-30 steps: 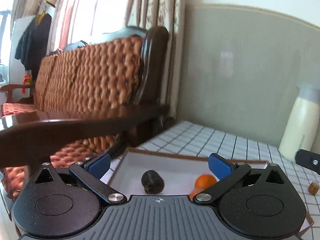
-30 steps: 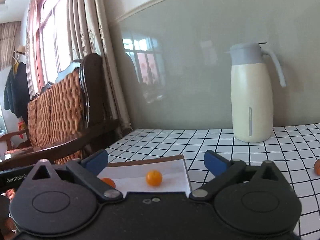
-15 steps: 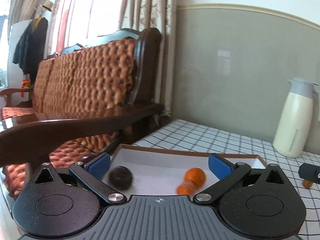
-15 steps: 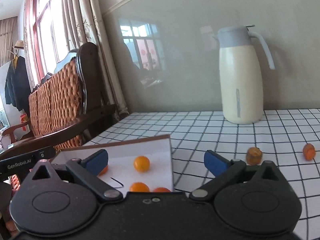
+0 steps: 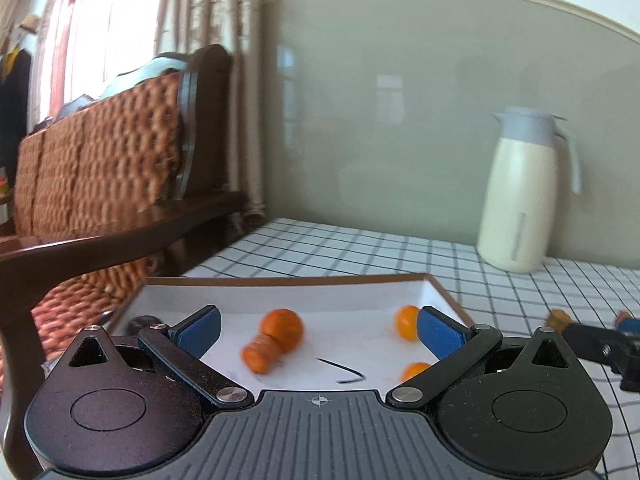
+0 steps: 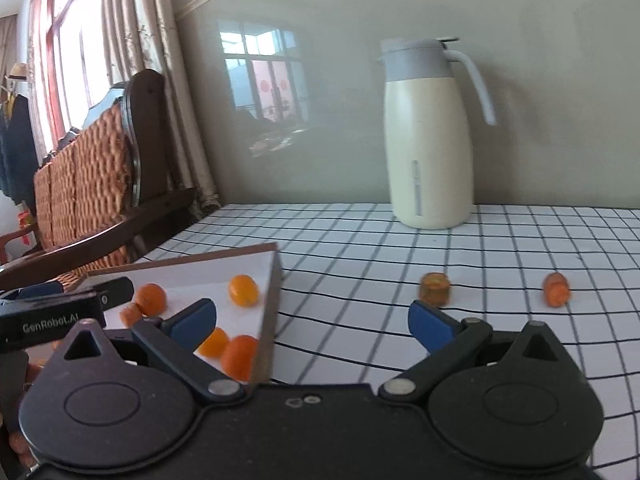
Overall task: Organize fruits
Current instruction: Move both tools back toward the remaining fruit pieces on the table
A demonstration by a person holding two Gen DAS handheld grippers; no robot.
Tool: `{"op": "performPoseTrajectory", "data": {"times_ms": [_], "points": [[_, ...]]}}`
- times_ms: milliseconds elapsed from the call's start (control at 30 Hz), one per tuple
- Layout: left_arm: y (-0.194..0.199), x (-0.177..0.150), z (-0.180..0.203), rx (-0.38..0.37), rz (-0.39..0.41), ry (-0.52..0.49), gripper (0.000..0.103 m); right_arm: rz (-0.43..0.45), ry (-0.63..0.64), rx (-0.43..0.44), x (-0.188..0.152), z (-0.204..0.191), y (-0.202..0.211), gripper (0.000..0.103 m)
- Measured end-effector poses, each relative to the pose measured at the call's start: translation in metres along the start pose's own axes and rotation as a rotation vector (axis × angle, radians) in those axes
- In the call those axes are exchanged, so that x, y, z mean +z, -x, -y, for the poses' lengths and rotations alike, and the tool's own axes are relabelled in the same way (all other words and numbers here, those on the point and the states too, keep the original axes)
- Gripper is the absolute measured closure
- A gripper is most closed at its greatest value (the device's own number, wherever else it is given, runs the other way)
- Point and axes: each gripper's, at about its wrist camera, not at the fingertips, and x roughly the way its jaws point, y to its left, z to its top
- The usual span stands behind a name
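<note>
Tray [image 6: 276, 292]: held several orange fruits [image 6: 243, 289] and one dark fruit [image 5: 140, 322] at its left edge. Outstanding, by appearance: two orange pieces [image 6: 434, 289] on the checked tablecloth [image 6: 400, 240]. Left gripper [image 5: 318, 330] and right gripper [image 6: 312, 320]: both spread wide, empty. Thermos jug [image 6: 428, 136] stood well behind, no obstruction; the tray wall lay between the right gripper's fingers.

right gripper [image 6: 312, 322] open, empty | tray [image 6: 269, 312] holds oranges | two fruits [image 6: 435, 289] on tablecloth
</note>
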Motion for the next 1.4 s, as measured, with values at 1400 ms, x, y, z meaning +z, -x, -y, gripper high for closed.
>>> {"op": "performPoseTrajectory", "data": {"times_ms": [1400], "points": [[0.002,-0.014,0.145,-0.255,-0.078,-0.158,0.000,0.012,-0.190,-0.236,0.002,0.105,0.037,0.006]]}}
